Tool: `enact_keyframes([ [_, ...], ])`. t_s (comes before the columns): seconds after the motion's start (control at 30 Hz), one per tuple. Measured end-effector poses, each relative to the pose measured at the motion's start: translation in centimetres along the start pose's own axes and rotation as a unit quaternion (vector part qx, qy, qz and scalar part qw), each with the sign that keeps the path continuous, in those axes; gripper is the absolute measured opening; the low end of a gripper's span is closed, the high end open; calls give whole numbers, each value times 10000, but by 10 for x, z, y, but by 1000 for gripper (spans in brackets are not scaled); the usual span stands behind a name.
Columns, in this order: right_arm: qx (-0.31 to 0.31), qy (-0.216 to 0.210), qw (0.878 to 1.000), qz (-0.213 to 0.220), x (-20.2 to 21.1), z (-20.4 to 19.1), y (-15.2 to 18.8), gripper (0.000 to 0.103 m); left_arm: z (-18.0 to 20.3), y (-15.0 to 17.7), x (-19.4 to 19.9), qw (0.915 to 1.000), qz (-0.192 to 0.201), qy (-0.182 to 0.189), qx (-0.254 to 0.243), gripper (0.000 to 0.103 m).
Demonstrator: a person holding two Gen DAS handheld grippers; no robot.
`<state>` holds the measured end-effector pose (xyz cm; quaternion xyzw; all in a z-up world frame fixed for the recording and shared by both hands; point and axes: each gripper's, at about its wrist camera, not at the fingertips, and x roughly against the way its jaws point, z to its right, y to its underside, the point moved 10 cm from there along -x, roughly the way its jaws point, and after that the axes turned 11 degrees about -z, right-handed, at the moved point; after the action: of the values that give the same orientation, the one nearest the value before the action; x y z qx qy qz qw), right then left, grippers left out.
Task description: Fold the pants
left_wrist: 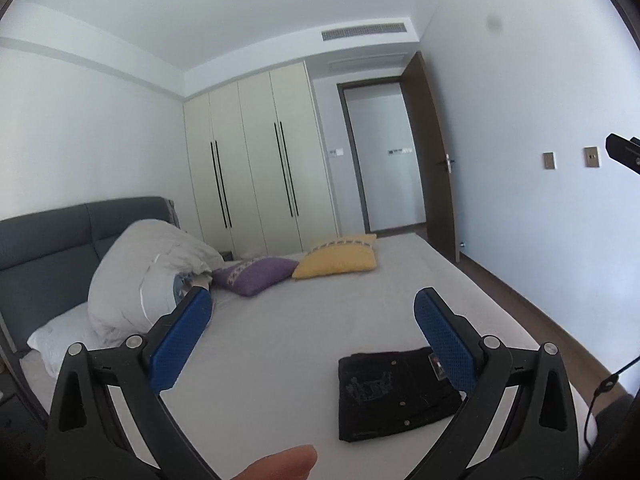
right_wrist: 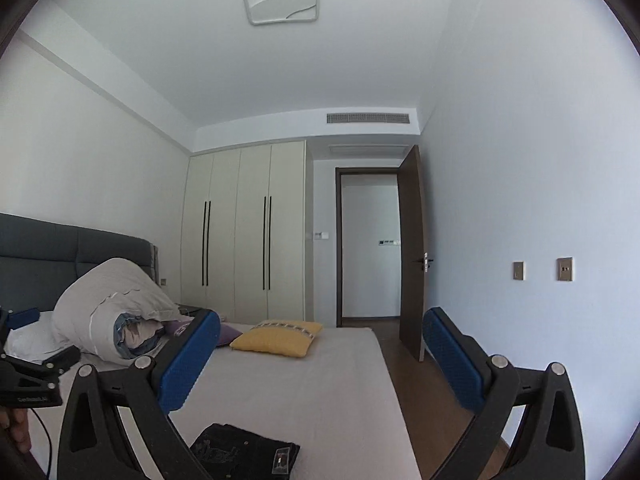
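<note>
Black pants [left_wrist: 394, 394] lie folded into a compact rectangle on the light grey bed [left_wrist: 280, 352], low and right in the left wrist view. In the right wrist view the pants [right_wrist: 248, 454] show at the bottom edge. My left gripper [left_wrist: 312, 308] is held high above the bed, open wide, with nothing between its blue pads [left_wrist: 180, 344]. My right gripper [right_wrist: 322, 328] is also raised and level, open wide and empty. Neither gripper touches the pants. A fingertip [left_wrist: 280, 462] shows at the bottom of the left wrist view.
A rolled grey duvet [left_wrist: 148, 276] and white pillow [left_wrist: 60, 340] sit by the dark headboard [left_wrist: 48, 240]. A purple cushion [left_wrist: 256, 274] and a yellow cushion [left_wrist: 340, 258] lie further back. Beyond stand a cream wardrobe [left_wrist: 256, 164] and a brown door [left_wrist: 436, 160] standing ajar. Wood floor runs right of the bed.
</note>
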<state>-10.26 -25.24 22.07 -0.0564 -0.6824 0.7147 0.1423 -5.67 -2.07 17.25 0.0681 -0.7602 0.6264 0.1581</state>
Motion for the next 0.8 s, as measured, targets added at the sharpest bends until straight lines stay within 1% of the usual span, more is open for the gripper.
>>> enact_keyframes([
  [0.07,-36,-4,9995,-313,-5,-3,14,103,6,11,-6,9992,-271,209,191,103],
  [0.1,-49,45,9988,-488,-10,-4,22,103,9,19,-12,9979,-541,242,260,103],
  [0.2,-159,145,9944,-1033,-29,-1,53,103,24,46,-28,9904,-1236,491,369,103],
  [0.23,-243,64,9916,-1270,-35,-3,67,103,28,53,-33,9889,-1333,530,375,103],
  [0.27,-291,-21,9896,-1410,-39,-6,76,103,32,61,-38,9873,-1453,548,343,103],
  [0.37,-329,-9,9835,-1779,-43,-11,101,103,38,82,-48,9818,-1851,302,314,103],
  [0.47,-374,59,9768,-2110,-45,-12,121,103,43,97,-50,9751,-2128,383,491,103],
  [0.53,-456,54,9722,-2295,-41,-15,133,103,49,115,-72,9705,-2294,478,577,103],
  [0.63,-568,43,9648,-2566,-43,-17,145,103,49,126,-81,9686,-2388,393,574,103],
  [0.8,-569,245,9501,-3056,-48,-13,174,103,49,144,-90,9623,-2608,365,674,103],
])
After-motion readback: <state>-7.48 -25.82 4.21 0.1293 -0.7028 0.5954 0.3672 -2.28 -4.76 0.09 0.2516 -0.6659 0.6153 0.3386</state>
